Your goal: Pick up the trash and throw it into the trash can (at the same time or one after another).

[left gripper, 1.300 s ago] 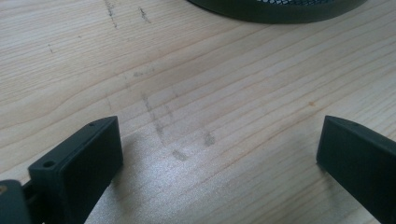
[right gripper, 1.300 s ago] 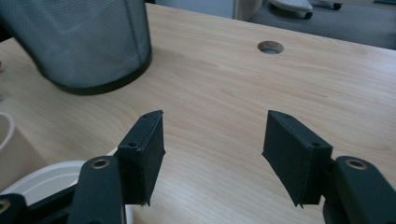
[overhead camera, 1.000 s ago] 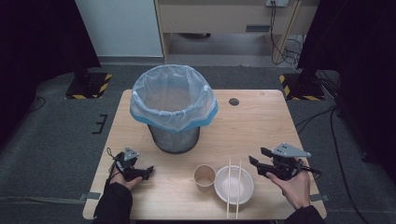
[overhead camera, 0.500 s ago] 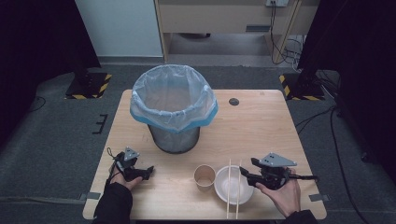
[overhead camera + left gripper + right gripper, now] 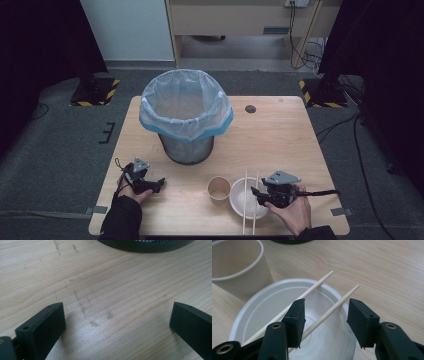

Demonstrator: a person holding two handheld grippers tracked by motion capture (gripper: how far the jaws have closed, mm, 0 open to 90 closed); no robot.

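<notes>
Even overhead light on the table (image 5: 280,135); dark surroundings at 9 and 3 o'clock. Glare patch on wood in left gripper view; near jaws soft.

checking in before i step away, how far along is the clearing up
Nothing looks done: the paper cup, white bowl and chopsticks are on the table, not in the lined bin. In hand: the right gripper, jaws just closing, straddles one chopstick without pressing it. The left gripper rests open.
</notes>
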